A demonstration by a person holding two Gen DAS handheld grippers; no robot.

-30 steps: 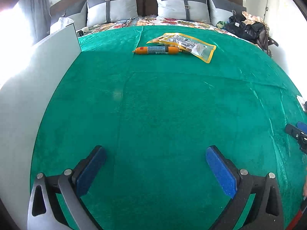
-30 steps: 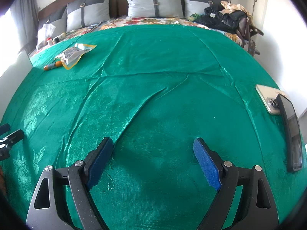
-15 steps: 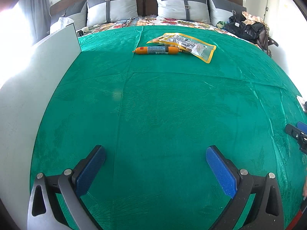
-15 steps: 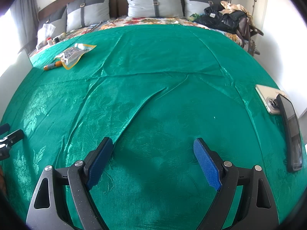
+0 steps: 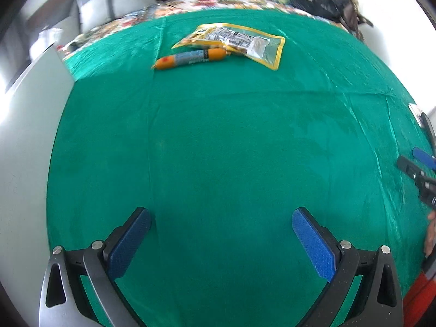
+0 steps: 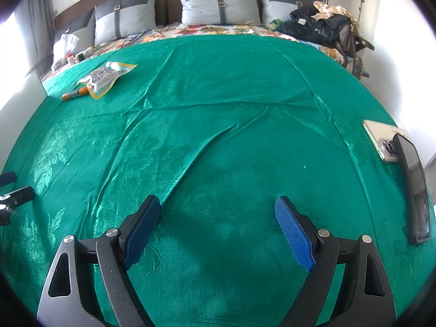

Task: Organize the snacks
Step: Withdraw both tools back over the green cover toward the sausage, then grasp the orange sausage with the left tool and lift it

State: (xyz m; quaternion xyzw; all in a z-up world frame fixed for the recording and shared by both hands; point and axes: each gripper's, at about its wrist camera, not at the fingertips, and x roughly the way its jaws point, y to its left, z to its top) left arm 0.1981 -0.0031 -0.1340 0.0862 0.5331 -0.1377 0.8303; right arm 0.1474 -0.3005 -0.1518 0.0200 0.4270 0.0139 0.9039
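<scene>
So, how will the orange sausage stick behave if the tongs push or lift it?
The sausage stick is round and lies flat on the green cover, so a sideways push probably rolls it. Its glossy wrapper may slip. It looks straight, likely fairly stiff.

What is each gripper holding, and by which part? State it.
Nothing is held. The left gripper and right gripper are both open over the bare green cover; the sausage and packet lie far ahead, untouched.
</scene>
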